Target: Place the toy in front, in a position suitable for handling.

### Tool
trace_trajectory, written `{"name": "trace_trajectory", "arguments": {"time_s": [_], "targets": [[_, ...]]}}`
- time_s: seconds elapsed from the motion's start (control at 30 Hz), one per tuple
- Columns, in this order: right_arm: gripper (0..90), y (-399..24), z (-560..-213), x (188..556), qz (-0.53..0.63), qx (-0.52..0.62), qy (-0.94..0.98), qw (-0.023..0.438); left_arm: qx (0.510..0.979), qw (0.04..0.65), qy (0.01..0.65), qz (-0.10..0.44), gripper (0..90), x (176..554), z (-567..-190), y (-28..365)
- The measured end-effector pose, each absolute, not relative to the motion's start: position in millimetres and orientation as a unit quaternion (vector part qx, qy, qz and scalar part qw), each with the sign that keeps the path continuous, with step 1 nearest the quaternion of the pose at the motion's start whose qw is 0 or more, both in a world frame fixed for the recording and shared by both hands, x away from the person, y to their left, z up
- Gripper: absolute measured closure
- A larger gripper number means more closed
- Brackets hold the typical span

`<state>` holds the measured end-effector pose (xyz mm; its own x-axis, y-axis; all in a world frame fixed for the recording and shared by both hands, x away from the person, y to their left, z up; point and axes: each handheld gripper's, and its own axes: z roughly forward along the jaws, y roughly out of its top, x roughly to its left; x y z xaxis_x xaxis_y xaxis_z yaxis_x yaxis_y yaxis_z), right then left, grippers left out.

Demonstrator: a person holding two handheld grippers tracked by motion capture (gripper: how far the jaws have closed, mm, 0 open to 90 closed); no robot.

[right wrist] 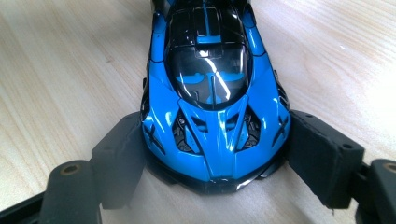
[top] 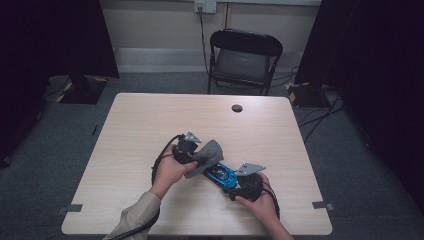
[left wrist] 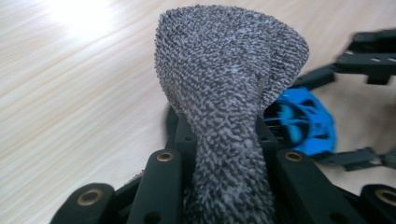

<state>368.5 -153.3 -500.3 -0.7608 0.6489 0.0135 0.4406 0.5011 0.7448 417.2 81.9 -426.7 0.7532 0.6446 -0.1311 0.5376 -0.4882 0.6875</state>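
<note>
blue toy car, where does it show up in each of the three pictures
High view: the blue toy car lies on the table below centre, between the two hands.
Left gripper view: a blue part of it peeks out right of centre, behind the grey cloth.
Right gripper view: it fills the centre, its end between the right claw's pads.
Shared landmark: the pale wooden table.

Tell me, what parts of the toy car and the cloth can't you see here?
- High view: the grey cloth covers the far end of the blue toy car.
- Right gripper view: the car's far end is cut off by the top edge.
- Left gripper view: the cloth hides most of the car, and the left gripper's pads.
</note>
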Motion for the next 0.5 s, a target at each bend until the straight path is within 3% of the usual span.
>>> {"name": "trace_trajectory", "arguments": {"time_s": [0.5], "targets": [[23.8, -153, -500, 369, 0.385, 0.318, 0.856, 0.136, 0.89, 0.358, 0.278, 0.04, 71.8, 390, -443, 26]]}}
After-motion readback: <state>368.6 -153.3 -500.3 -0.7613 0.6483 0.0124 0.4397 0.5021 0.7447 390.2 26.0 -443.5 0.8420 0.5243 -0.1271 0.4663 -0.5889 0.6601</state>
